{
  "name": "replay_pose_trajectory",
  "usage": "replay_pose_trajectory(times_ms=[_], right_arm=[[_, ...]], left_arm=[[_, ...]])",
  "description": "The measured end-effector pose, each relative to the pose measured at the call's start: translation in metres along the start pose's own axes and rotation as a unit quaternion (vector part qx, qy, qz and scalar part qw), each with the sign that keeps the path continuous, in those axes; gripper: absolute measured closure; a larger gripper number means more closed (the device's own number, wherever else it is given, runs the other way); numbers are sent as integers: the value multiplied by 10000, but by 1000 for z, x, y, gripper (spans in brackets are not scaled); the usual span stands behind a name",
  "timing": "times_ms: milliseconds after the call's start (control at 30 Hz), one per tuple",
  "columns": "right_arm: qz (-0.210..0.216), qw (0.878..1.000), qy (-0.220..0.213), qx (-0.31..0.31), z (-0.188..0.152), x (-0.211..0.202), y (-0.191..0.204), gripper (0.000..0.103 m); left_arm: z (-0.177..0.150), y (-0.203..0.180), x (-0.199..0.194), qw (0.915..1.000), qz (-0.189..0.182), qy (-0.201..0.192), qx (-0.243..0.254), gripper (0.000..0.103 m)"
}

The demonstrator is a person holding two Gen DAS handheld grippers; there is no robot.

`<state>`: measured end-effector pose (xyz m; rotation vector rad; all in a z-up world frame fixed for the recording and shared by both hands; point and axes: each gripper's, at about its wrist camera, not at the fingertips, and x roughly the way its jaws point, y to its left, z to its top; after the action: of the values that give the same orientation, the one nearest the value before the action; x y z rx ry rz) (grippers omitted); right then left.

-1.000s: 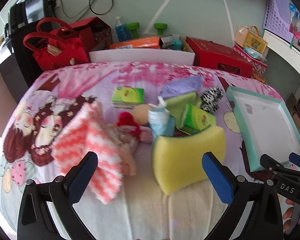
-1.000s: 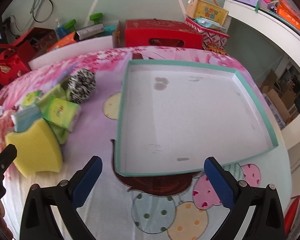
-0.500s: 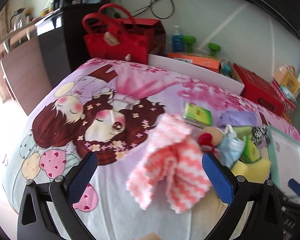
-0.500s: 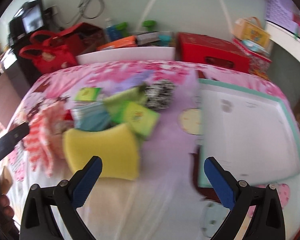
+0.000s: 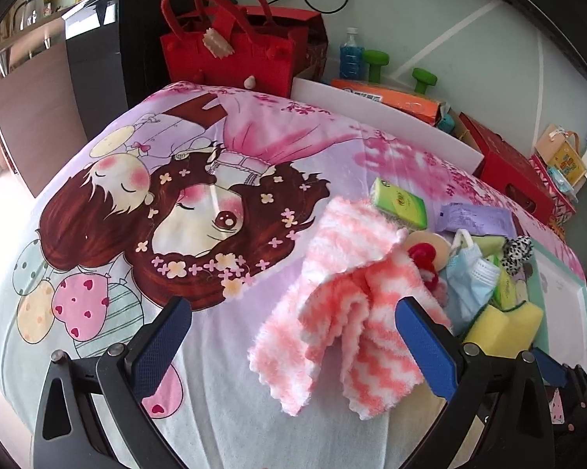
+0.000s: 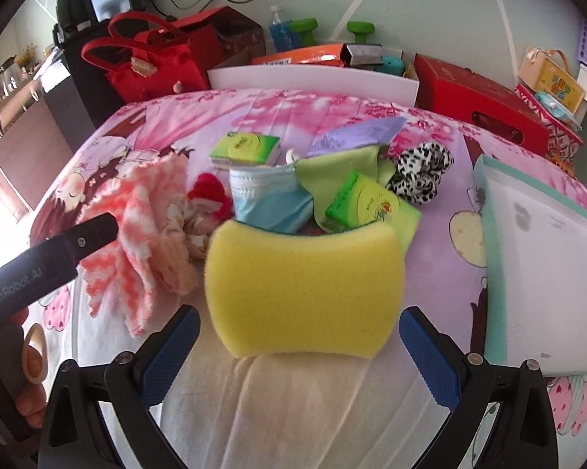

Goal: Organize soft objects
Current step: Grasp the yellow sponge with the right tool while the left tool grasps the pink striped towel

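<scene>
Right claw (image 6: 299, 346), jaws spread and empty, faces the yellow sponge (image 6: 305, 289) lying crosswise just ahead (nearer than the spread left claw (image 5: 293, 336), over the pink towel (image 5: 344, 312)).

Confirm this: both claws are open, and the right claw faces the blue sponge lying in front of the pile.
Wrong on colour. The right wrist view shows a yellow sponge, not blue. Otherwise correct: the right claw and left claw are open, and the sponge lies in front of the pile.

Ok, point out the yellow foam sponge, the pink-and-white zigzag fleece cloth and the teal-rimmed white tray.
Yellow foam sponge (image 6: 305, 285), right wrist view, front face.
Pink-and-white zigzag fleece cloth (image 5: 356, 297), left wrist view, middle fold.
Teal-rimmed white tray (image 6: 489, 258), right wrist view, left rim.
</scene>
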<state>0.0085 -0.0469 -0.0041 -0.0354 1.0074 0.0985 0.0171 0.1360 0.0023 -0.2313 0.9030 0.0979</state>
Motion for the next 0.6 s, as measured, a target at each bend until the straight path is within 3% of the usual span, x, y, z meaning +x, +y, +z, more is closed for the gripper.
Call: replay_pose_trajectory(times_ms=[133, 233, 300, 433, 600], right_arm=[[-14, 9999, 152, 69, -2, 9, -4, 0], [26, 9996, 252, 79, -5, 16, -4, 0], [31, 9995, 307, 67, -6, 19, -4, 0], [38, 9994, 322, 74, -7, 20, -3, 0], [53, 9995, 299, 121, -7, 21, -4, 0]], left_arm=[[-2, 2, 10, 9998, -156, 137, -66, 4], [-4, 3, 19, 9992, -307, 225, -156, 15], [-5, 3, 26, 9987, -353, 320, -191, 29], [-7, 3, 32, 9976, -492, 430, -232, 47], [-8, -1, 31, 9963, -719, 417, -205, 82]])
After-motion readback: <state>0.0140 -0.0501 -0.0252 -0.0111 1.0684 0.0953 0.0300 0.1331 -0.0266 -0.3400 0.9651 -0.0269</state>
